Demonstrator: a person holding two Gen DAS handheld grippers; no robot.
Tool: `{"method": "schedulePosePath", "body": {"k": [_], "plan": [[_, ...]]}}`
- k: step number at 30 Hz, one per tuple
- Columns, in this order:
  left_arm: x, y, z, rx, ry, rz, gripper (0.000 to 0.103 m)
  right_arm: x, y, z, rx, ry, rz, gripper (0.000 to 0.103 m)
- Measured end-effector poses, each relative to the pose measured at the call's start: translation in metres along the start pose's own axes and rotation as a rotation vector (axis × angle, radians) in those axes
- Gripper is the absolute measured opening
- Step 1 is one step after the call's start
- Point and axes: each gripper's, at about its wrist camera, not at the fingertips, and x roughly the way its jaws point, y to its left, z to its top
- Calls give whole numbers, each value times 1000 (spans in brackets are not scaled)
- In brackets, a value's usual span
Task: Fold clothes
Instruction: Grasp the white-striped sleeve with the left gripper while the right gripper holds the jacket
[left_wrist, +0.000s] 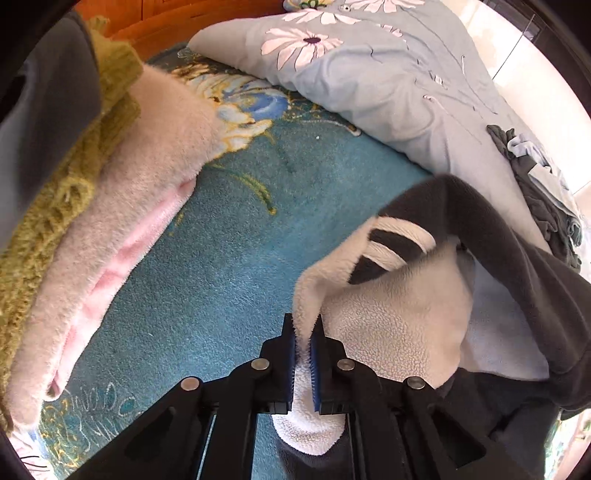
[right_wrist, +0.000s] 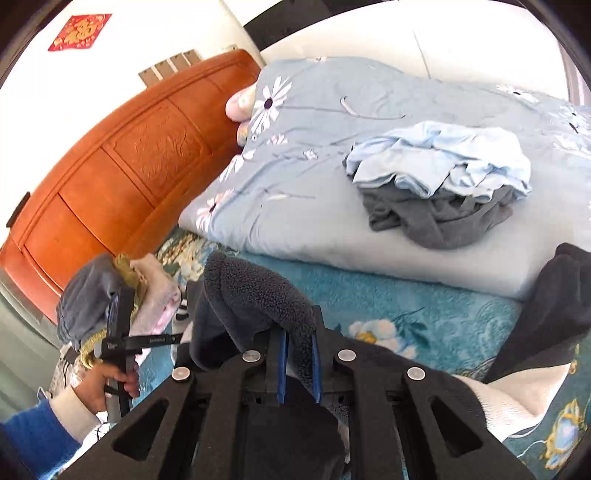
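A dark grey fleece garment (left_wrist: 498, 236) with a cream fleece lining (left_wrist: 399, 325) and a black-and-white striped cuff (left_wrist: 391, 243) lies rumpled on the teal flowered blanket (left_wrist: 221, 277). My left gripper (left_wrist: 303, 328) points steeply down and is shut on an edge of the cream lining, which sticks up between the blue pads. In the right wrist view, my right gripper (right_wrist: 298, 332) is shut on a raised fold of the same dark fleece (right_wrist: 255, 291). The rest of the garment trails off to the right (right_wrist: 546, 314). A person's hand (right_wrist: 107, 387) holds the left gripper's handle at lower left.
A stack of folded clothes, grey, olive knit and pink fleece (left_wrist: 122, 206), sits at the left. A folded light blue daisy quilt (left_wrist: 388, 85) lies behind, with a heap of light blue and grey clothes (right_wrist: 443, 184) on it. An orange wooden headboard (right_wrist: 122, 173) stands beyond.
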Motion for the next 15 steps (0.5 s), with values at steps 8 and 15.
{"method": "schedulePosePath", "body": {"k": [8, 15], "plan": [[-41, -42, -14, 169, -61, 49, 9, -70, 9, 16, -65, -104, 10, 11], [-36, -56, -23, 306, -58, 122, 18, -89, -12, -13, -22, -89, -32, 11]]}}
